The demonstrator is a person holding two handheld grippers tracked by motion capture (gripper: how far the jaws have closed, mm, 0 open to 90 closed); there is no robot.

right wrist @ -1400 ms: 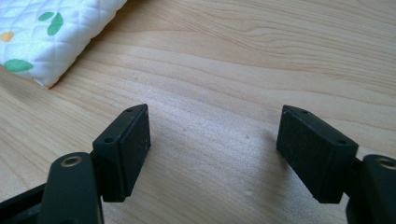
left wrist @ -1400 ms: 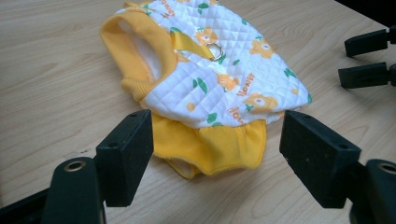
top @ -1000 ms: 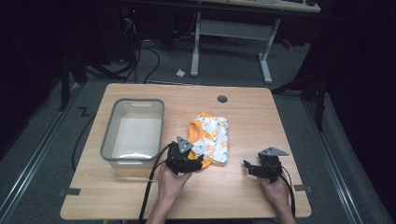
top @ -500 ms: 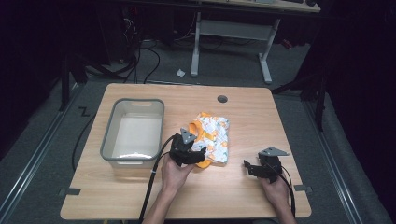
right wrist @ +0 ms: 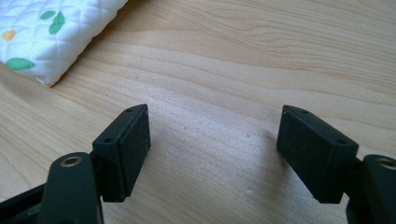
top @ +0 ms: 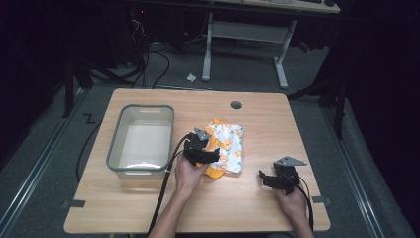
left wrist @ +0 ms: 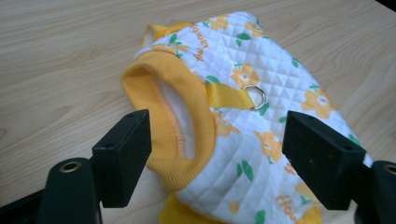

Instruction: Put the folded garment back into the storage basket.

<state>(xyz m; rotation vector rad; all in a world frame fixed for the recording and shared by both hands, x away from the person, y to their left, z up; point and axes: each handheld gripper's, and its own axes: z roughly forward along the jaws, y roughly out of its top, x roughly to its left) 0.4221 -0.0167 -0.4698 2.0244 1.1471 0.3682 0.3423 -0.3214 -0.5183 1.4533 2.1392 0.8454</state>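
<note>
1. My left gripper point(top: 200, 148) hovers over the near left end of the quilted pet vest point(top: 227, 146), which lies flat near the middle of the wooden table point(top: 297, 124), just right of the grey plastic tub point(top: 115, 148).
2. In the left gripper view my jaws stand wide apart, one on each side of the vest's yellow ribbed collar point(left wrist: 187, 121); neither pad touches the fabric, so I have hold of nothing.
3. The vest is white with orange flowers and green leaves. A yellow strap point(left wrist: 224, 95) runs across its back to a small metal D-ring point(left wrist: 255, 96).
4. The collar opening faces my left jaw, and a strip of yellow lining peeks out beneath the garment at the bottom of that view.
5. My right gripper point(top: 277, 179) sits low over bare table near the front right edge, well apart from the vest.
6. In the right gripper view its jaws are also spread wide with nothing between them but wood grain; a corner of the vest point(right wrist: 51, 32) lies off at the upper left.
7. The tub stands to the left of my left hand point(top: 189, 173), and a black cable point(top: 166, 193) trails from that gripper toward me.
</note>
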